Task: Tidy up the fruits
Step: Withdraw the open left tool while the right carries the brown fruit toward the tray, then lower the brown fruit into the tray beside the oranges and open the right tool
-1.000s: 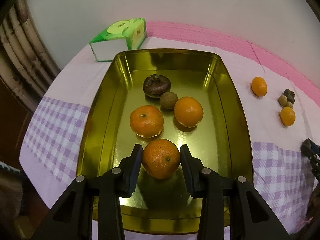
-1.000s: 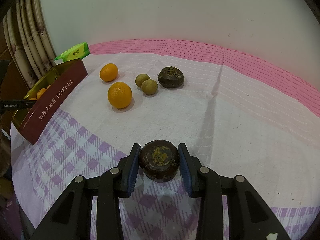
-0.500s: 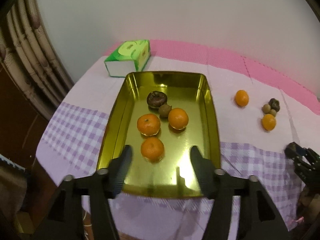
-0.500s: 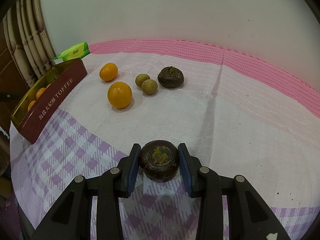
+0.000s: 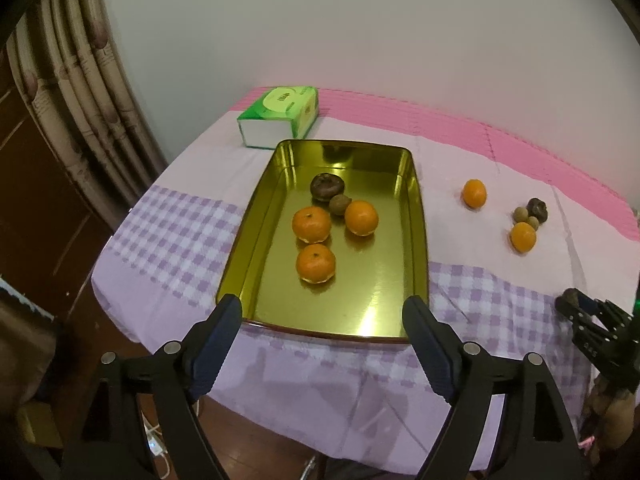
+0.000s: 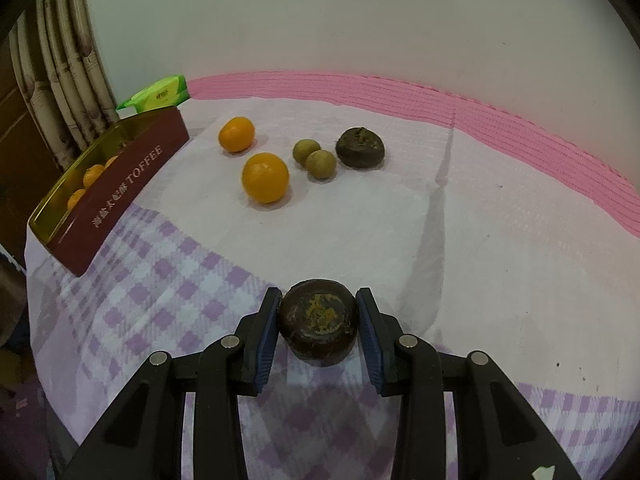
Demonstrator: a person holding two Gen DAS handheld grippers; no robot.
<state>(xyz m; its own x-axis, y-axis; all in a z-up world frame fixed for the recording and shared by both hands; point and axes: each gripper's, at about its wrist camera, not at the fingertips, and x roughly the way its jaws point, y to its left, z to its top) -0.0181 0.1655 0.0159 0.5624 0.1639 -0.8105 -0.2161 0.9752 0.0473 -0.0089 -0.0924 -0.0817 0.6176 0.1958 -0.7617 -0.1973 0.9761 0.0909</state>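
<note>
fruits are partly sorted: the gold-lined rectangular metal toffee tin (image 5: pixel 416 216) holds three orange mandarins (image 5: pixel 315 263), one dark brown round fruit and a small tan one. still out on the lilac checked tablecloth (image 6: pixel 168 280) lie two orange mandarins (image 6: pixel 265 177), two small tan round fruits (image 6: pixel 320 164) and a dark brown one (image 6: pixel 360 147). the left gripper (image 5: pixel 322 344) is opening over the tin's near edge with nothing between its jaws. the right gripper (image 6: pixel 318 330) is clamped on another dark brown round fruit (image 6: pixel 318 326), probably bound for the tin next.
</note>
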